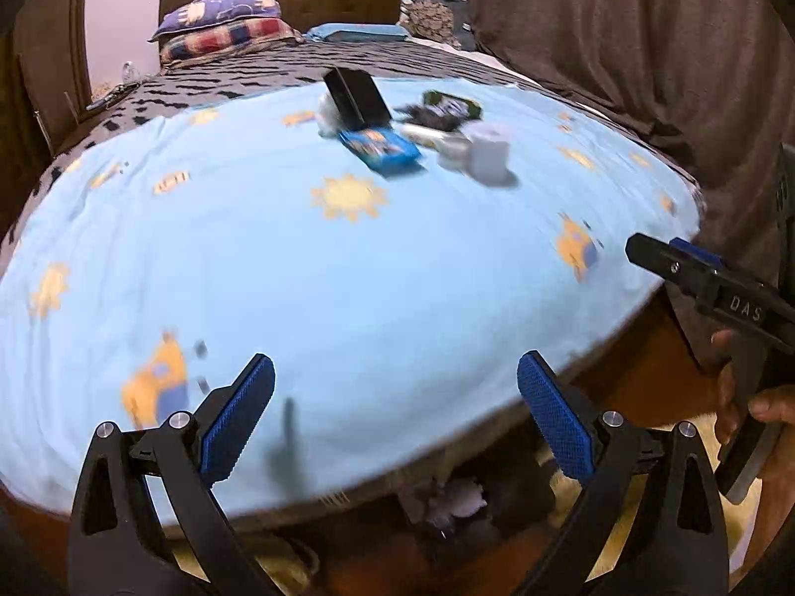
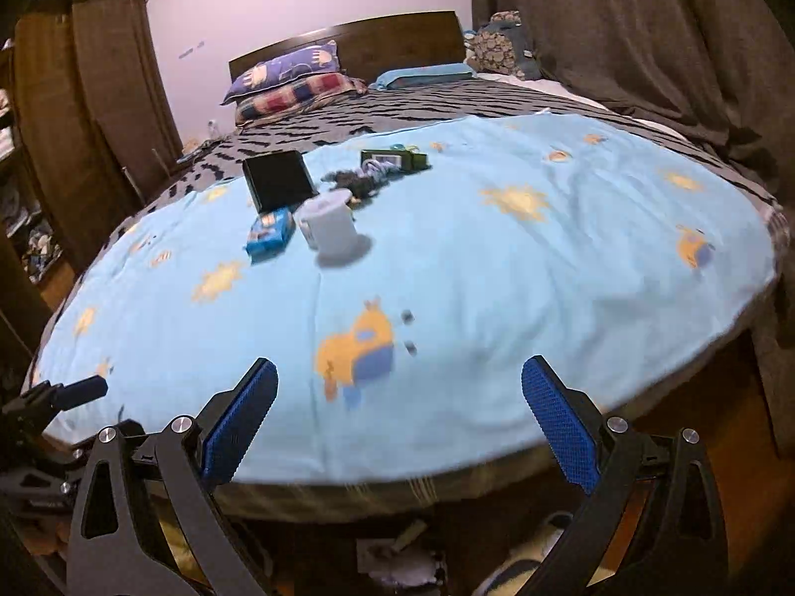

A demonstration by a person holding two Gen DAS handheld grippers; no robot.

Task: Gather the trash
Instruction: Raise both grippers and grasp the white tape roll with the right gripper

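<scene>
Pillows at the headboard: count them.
2, stacked: the blue elephant-print pillow lies on top of the red-and-blue checked pillow, both against the wooden headboard. Others may be hidden behind the bedding on the right.

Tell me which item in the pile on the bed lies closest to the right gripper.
The white cup: it sits at the pile's front edge, ahead of the blue packet and black box.
</scene>
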